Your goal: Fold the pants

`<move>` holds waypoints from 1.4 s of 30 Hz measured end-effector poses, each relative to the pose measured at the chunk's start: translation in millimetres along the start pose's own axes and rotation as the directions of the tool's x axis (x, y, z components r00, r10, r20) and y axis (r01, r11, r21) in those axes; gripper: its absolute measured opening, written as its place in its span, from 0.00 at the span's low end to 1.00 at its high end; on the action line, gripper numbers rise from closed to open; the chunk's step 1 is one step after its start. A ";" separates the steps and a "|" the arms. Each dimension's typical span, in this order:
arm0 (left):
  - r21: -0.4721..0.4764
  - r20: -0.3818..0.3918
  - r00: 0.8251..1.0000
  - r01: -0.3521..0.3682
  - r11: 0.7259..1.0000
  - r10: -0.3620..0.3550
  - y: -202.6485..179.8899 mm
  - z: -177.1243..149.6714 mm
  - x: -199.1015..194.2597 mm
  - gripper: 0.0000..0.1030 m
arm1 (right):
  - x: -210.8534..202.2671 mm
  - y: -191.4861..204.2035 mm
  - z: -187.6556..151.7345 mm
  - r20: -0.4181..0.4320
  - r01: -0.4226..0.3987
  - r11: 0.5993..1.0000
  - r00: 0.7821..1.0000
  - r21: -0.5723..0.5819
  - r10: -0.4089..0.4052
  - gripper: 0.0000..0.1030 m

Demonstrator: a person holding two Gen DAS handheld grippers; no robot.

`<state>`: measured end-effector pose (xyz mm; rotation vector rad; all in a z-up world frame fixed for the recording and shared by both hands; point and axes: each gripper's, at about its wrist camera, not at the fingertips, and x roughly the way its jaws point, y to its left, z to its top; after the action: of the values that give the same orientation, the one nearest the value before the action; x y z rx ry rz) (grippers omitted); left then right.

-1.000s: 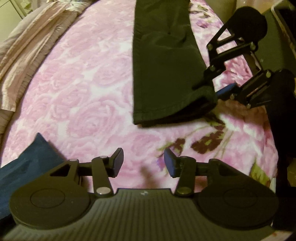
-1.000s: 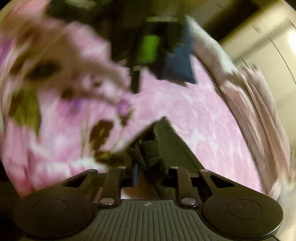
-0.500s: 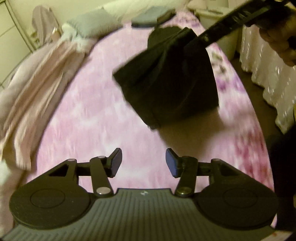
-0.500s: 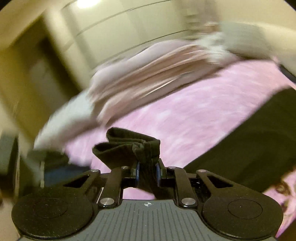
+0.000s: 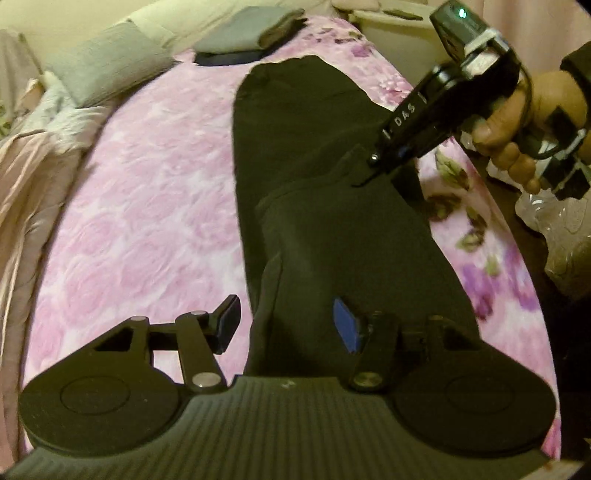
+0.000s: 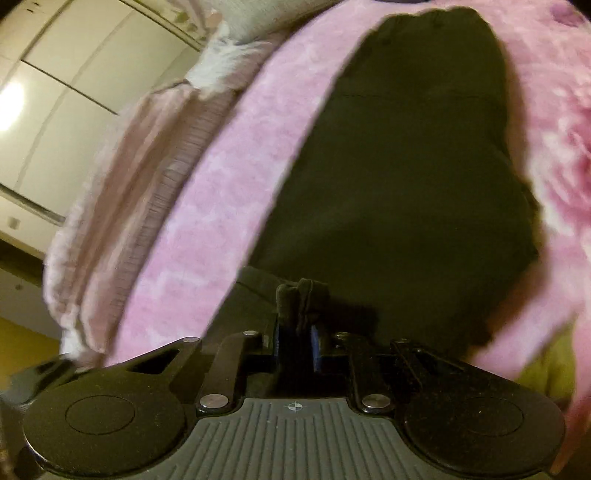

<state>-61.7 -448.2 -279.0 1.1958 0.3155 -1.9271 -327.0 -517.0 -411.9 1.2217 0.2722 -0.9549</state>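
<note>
Dark pants (image 5: 332, 236) lie lengthwise on the pink floral blanket (image 5: 147, 192), with the leg end folded back over the upper part. My left gripper (image 5: 286, 325) is open low over the near fold, and the fold's left edge runs between its fingers (image 5: 229, 325). A hand (image 5: 517, 122) holds my right gripper (image 5: 364, 177) over the middle of the pants. In the right wrist view this right gripper (image 6: 295, 332) is shut on a bunched hem (image 6: 301, 299) of the pants (image 6: 406, 147).
Grey pillows (image 5: 107, 62) and a folded grey cloth (image 5: 251, 33) lie at the head of the bed. A pale pink quilt (image 5: 22, 177) is heaped along the left side. A crinkled plastic bag (image 5: 554, 229) sits off the right edge. Wardrobe doors (image 6: 74, 74) stand beyond.
The right gripper lifted the leg hem off the near end and carried it over the pants toward the waist. The left gripper moved in over the new fold, still open.
</note>
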 end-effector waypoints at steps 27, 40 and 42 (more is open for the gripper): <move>-0.079 -0.148 0.986 0.067 0.995 -0.078 20.7 -8.3 41.8 0.51 | 16.7 -24.9 29.1 -0.029 0.162 0.966 0.985 -0.203 -0.171 0.10; -0.045 -0.208 0.974 0.079 0.996 -0.086 10.6 -16.9 82.6 0.57 | 4.3 -0.1 17.2 0.061 0.296 0.916 0.955 -0.271 -0.290 0.22; -0.031 -0.187 0.980 0.058 0.998 -0.063 14.5 -14.4 66.9 0.50 | -13.7 11.2 15.2 0.113 0.311 0.914 0.950 -0.262 -0.291 0.22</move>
<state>-55.5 -483.3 -339.1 1.3692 0.4796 -1.8592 -331.4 -523.7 -389.9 0.8996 0.5315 -1.1815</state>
